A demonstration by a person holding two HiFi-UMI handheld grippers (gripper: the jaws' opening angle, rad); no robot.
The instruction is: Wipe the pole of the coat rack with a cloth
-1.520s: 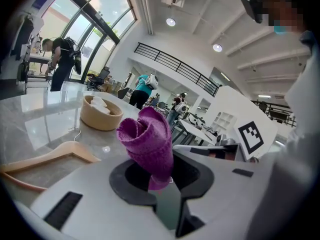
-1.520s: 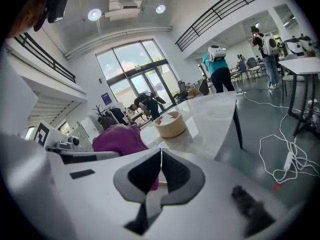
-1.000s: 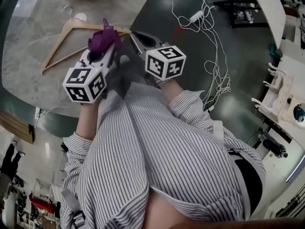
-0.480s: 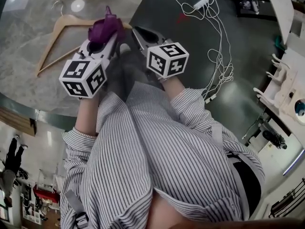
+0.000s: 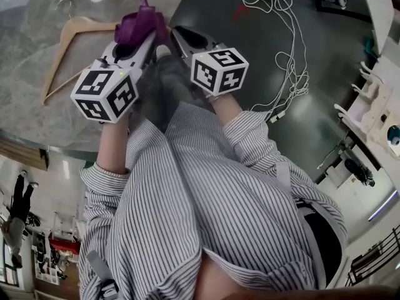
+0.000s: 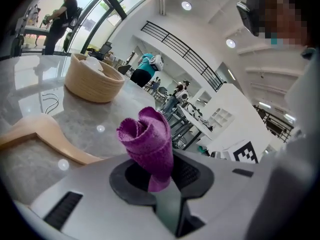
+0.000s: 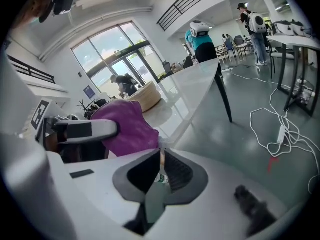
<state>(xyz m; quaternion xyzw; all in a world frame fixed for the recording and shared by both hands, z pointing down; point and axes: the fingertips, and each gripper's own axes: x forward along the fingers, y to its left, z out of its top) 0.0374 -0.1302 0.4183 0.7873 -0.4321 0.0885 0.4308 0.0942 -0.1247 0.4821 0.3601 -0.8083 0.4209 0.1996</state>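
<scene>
A purple cloth [image 5: 139,24] sticks up, rolled, from my left gripper [image 5: 145,37], which is shut on it. In the left gripper view the cloth [image 6: 148,140] stands between the dark pads above the marble table. My right gripper [image 5: 179,37] is close beside the left one, over the table's edge, its jaws together with nothing between them. From the right gripper view [image 7: 161,158] the cloth [image 7: 126,127] and the left gripper's finger [image 7: 82,130] show at the left. No coat rack pole is in any view.
A wooden hanger [image 5: 67,35] lies on the marble table [image 5: 37,92], and a woven basket [image 6: 93,80] stands further back. White cables [image 5: 284,49] trail over the dark floor. White furniture with pegs [image 5: 369,114] stands at the right. People stand in the background.
Both grippers have shifted slightly up the picture, still side by side. The cloth stays in the left gripper. The hanger and cables have slid toward the top as the head view moved.
</scene>
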